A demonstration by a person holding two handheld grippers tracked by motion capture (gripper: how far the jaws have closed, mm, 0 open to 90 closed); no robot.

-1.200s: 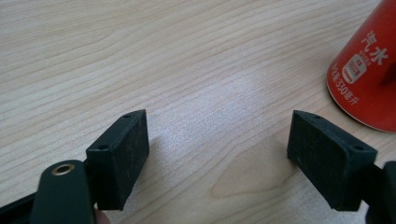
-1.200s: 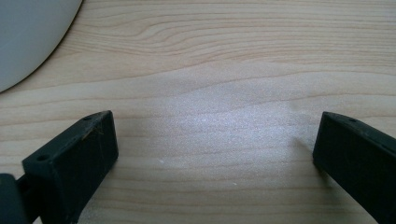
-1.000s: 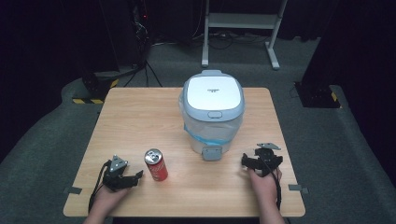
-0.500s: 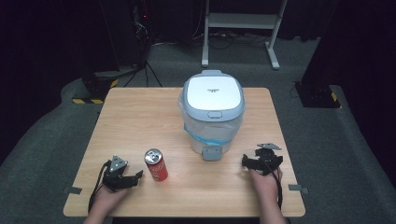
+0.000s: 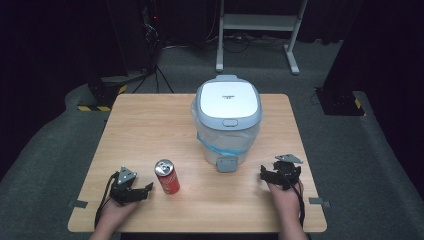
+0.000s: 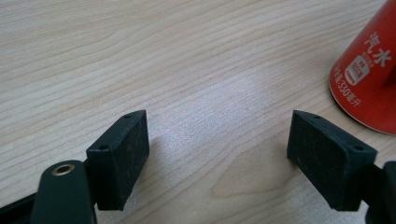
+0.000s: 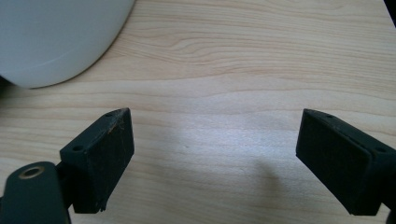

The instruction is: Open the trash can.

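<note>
A: At a wooden table (image 5: 150,125), a red can (image 5: 167,176) stands upright near the front edge, just right of the left gripper (image 5: 142,190) and apart from it. A lidded white bin (image 5: 228,120) sits behind, mid-table.

B: Both tools empty?

A: Both. In the left gripper view the jaws stand wide over bare wood, the can (image 6: 366,74) off to one side, outside the gap. The right gripper (image 5: 263,173) is spread just as wide, low beside the bin's base (image 7: 56,37).

B: How would the can handle?

A: Likely light, thin-walled and smooth, so it could dent or slip under a hard squeeze. Whether it is full, I cannot tell. Mid-body, pads on opposite sides of the wall, looks the safest hold; a tall can may tip if nudged near the top.

B: And the hands?

A: Forearms enter from the near edge, both hands resting low at the table, the left tool angled toward the can, the right pointing toward the bin.
</note>
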